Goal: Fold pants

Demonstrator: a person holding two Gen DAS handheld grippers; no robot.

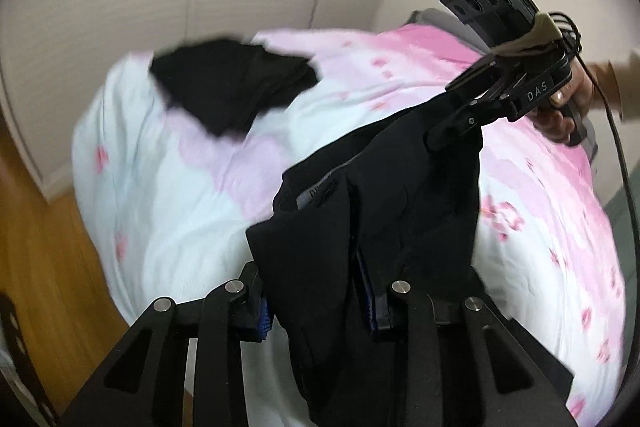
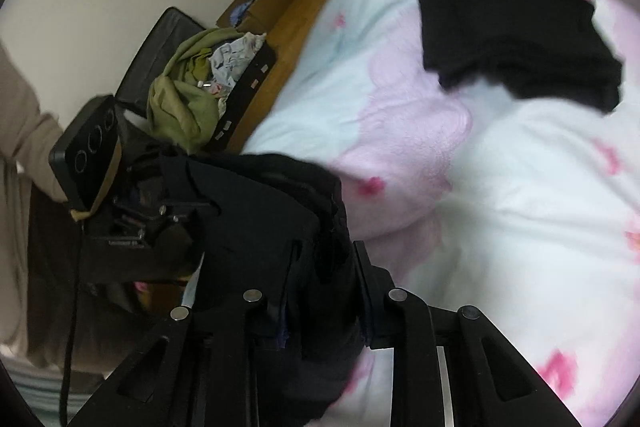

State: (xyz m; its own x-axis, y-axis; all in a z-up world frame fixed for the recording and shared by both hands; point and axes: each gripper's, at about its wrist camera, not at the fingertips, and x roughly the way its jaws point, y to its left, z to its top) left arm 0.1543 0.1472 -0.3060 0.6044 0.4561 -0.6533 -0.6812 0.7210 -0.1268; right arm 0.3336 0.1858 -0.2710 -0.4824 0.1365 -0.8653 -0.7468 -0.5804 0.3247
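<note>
Both grippers clamp the black pants: our left gripper (image 1: 320, 311) pinches one end of the waistband and our right gripper (image 2: 320, 291) pinches the other, with dark cloth bunched between each pair of pads. We hold the pants (image 1: 384, 195) lifted above the pink-and-white floral duvet (image 1: 168, 187), stretched between the two tools. Farther back on the duvet lies a folded black garment (image 2: 516, 27). Beside the bed, an open suitcase (image 2: 248, 79) holds a green garment (image 2: 180, 95).

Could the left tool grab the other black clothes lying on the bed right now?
Probably not. The left tool is shut on the black pants, so it is busy. The other black clothes lie uncovered farther across the bed.
</note>
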